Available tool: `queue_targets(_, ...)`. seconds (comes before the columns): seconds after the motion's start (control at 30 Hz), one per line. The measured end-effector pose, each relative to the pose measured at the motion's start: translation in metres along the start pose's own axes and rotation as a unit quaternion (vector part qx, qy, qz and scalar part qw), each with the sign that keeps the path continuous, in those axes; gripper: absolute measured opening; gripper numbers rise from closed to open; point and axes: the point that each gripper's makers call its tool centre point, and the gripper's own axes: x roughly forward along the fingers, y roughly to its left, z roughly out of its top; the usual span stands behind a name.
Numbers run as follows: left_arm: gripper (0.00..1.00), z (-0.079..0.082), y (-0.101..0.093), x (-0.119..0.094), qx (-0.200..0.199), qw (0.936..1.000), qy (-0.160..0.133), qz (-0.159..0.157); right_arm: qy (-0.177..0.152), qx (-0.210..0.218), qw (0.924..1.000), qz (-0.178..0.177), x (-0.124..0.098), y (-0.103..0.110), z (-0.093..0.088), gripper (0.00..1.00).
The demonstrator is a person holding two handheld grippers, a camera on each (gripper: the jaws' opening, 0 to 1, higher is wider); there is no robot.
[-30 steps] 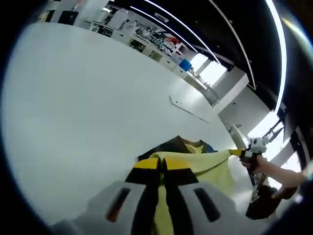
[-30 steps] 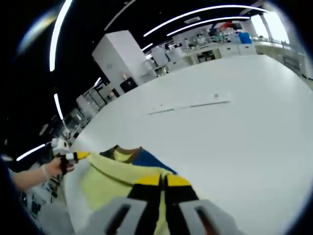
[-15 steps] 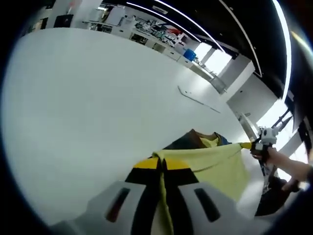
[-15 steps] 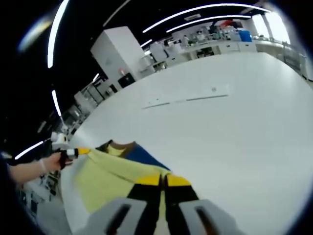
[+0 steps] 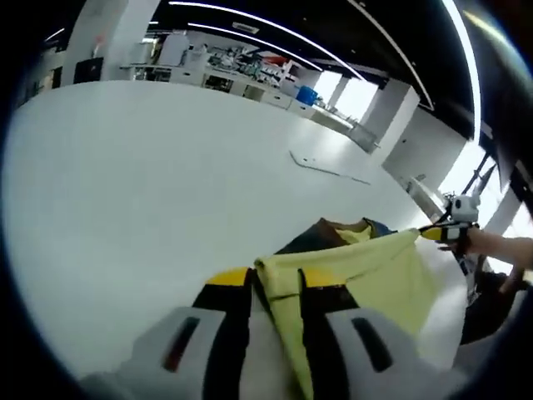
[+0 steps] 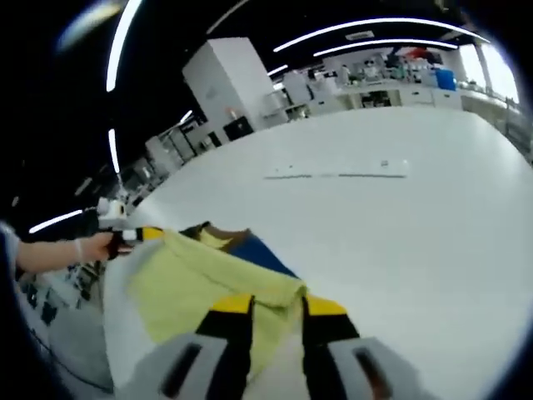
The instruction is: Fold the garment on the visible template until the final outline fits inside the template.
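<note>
A yellow garment (image 5: 366,275) with a brown and blue collar part (image 5: 333,233) lies on the white table (image 5: 125,183). My left gripper (image 5: 275,287) is open, and the folded yellow edge lies between its jaws. In the right gripper view the same garment (image 6: 200,275) spreads to the left, its corner between the parted jaws of my open right gripper (image 6: 276,304). Each gripper shows in the other's view at the far end of the folded edge: the right gripper (image 5: 454,227) and the left gripper (image 6: 125,232), both held by hands.
A thin line mark (image 5: 321,167) lies on the table beyond the garment, also the line mark (image 6: 333,173). Lab benches and a blue bin (image 5: 306,96) stand along the back. A white cabinet (image 6: 229,83) rises behind the table edge. A hand (image 6: 58,250) reaches in from the left.
Both grippers' jaws have parted from shut on the yellow edge to open. The folded edge has come down toward the table and both views have shifted slightly.
</note>
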Motion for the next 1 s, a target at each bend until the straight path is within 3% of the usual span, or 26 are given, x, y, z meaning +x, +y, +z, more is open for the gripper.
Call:
queue_targets(0.13,0.40,0.002,0.000,-0.002,0.031,0.9994,-0.001,-0.017,0.003,-0.028,0.9996,0.006,-0.003,0.005,-0.002,0.50)
queue_targets(0.3,0.57,-0.002,-0.016,-0.007,0.073,0.9960,0.010,-0.050,0.010,-0.066,0.9975,0.023,-0.003,0.020,-0.006,0.67)
queue_targets(0.5,0.78,-0.007,-0.037,-0.009,0.085,0.9919,0.018,-0.092,0.019,-0.085,0.9952,0.045,0.001,0.037,-0.015,0.86)
queue_targets(0.63,0.91,-0.013,-0.046,-0.009,0.105,0.9885,0.029,-0.105,0.019,-0.087,0.9948,0.050,0.001,0.041,-0.017,0.90)
queue_targets(0.73,0.94,-0.017,-0.053,-0.011,0.101,0.9872,0.033,-0.119,0.017,-0.090,0.9944,0.053,0.000,0.044,-0.016,0.90)
queue_targets(1.0,0.89,-0.032,-0.066,-0.017,0.101,0.9846,0.051,-0.133,0.018,-0.087,0.9939,0.065,-0.001,0.055,-0.022,0.88)
